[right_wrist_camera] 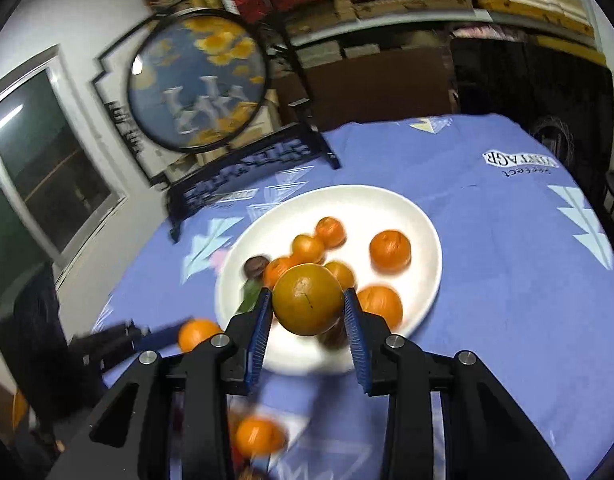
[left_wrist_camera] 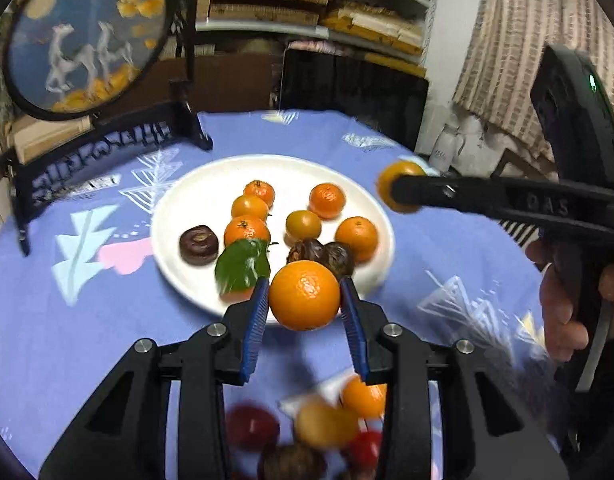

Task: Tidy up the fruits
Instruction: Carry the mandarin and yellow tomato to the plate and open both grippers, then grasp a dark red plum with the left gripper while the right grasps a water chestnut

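Note:
My left gripper (left_wrist_camera: 305, 294) is shut on an orange mandarin (left_wrist_camera: 305, 295), held above the near rim of the white plate (left_wrist_camera: 195, 184). The plate holds several mandarins, dark brown fruits and a green leaf (left_wrist_camera: 243, 266). My right gripper (right_wrist_camera: 307, 304) is shut on a yellowish-orange fruit (right_wrist_camera: 308, 299), held above the plate (right_wrist_camera: 423, 216). It shows in the left wrist view (left_wrist_camera: 401, 192) at the plate's right edge. The left gripper with its mandarin shows in the right wrist view (right_wrist_camera: 197, 334) at lower left.
More loose fruits (left_wrist_camera: 327, 424), orange and red, lie blurred on the blue tablecloth (left_wrist_camera: 447, 248) near me. A round decorative screen on a black stand (left_wrist_camera: 87, 32) stands at the table's back left. Shelves of boxes fill the wall behind.

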### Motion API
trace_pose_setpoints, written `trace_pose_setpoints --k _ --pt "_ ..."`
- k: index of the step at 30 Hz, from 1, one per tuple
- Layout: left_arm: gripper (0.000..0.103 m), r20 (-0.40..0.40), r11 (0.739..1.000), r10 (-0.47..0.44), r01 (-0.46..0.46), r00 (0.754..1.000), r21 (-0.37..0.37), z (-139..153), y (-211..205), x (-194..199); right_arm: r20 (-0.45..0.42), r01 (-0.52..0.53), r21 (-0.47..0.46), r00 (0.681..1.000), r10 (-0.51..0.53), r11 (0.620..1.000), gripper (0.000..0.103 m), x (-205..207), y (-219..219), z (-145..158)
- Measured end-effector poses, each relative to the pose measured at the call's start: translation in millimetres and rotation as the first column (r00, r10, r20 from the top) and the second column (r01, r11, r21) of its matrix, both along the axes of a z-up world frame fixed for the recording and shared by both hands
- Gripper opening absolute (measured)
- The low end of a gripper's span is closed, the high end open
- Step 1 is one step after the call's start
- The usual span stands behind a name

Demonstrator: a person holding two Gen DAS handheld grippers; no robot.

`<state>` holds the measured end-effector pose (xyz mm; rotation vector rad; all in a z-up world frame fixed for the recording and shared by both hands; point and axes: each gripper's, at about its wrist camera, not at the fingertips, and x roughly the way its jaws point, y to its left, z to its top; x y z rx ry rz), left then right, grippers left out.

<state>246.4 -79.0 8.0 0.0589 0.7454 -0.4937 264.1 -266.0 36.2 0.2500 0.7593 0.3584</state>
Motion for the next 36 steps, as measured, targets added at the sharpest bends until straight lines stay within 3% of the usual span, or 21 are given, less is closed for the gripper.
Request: trace_pose_setpoints --k 3,5,6,8,15,21,25,28,29,30,31,36 --pt "0.038 -0.047 0.999 0.009 -0.007 0.999 0.035 -15.0 -12.9 25.9 -0.037 0.0 0.009 0.999 0.0 1.0 0.038 36.0 8.2 -13.4" --pt "0.058 -0.045 0.999 0.022 -0.02 0.999 0.039 -16.5 -13.6 27.5 -0.033 0.024 0.001 0.999 -0.023 1.0 0.048 41.6 10.0 -17.4" --pt "0.061 -0.038 0.999 0.025 -0.024 0.999 0.033 -15.9 -11.7 23.7 -0.026 0.032 0.001 0.999 -0.032 0.999 0.051 38.3 9.9 -18.6" --pt "0.069 0.001 1.0 0.02 -0.02 1.0 0.019 -7.9 -4.8 8.8 -0.01 0.027 -0.01 1.0 -0.027 1.0 0.051 27.4 10.0 -18.7" --pt "0.081 0.064 0.998 -0.006 0.002 0.998 0.055 0.5 38.3 -70.0 0.054 0.012 0.012 0.998 -0.013 1.0 0.057 -54.8 -9.1 -25.9" --pt "0.081 -0.001 0.989 0.021 -0.02 1.0 0.149 -35.5 68.0 -107.7 0.003 0.044 0.075 0.999 -0.044 0.996 0.058 -98.1 -29.0 -54.8" --pt "0.081 -0.045 0.99 0.044 -0.037 0.998 0.137 -51.7 78.7 -102.8 -0.005 0.041 0.059 0.999 -0.04 0.997 0.058 -113.7 -24.3 -60.2" --pt "0.07 -0.179 0.996 0.029 -0.013 0.983 0.091 -67.2 82.4 -82.7 -0.01 0.017 0.046 1.0 -0.017 0.999 0.058 -124.8 -17.7 -61.2" --pt "0.065 -0.186 0.998 0.027 -0.015 0.982 0.066 -67.1 85.4 -80.6 -0.018 -0.004 0.043 1.0 0.004 0.999 0.058 -128.3 -14.0 -62.3" --pt "0.057 -0.188 0.999 0.021 -0.012 0.982 0.045 -66.1 87.3 -79.1 -0.027 -0.029 0.041 0.999 0.03 0.999 0.058 -131.6 -9.7 -63.8" --pt "0.04 -0.191 1.0 0.001 0.003 0.982 0.02 -65.3 88.5 -79.3 -0.038 -0.059 0.037 0.997 0.06 0.998 0.058 -134.6 -5.7 -65.6" --pt "0.04 -0.095 1.0 0.01 -0.012 0.995 -0.017 -52.5 93.7 -95.0 -0.074 -0.231 -0.044 0.971 0.228 0.972 0.058 -149.4 30.3 -72.9"
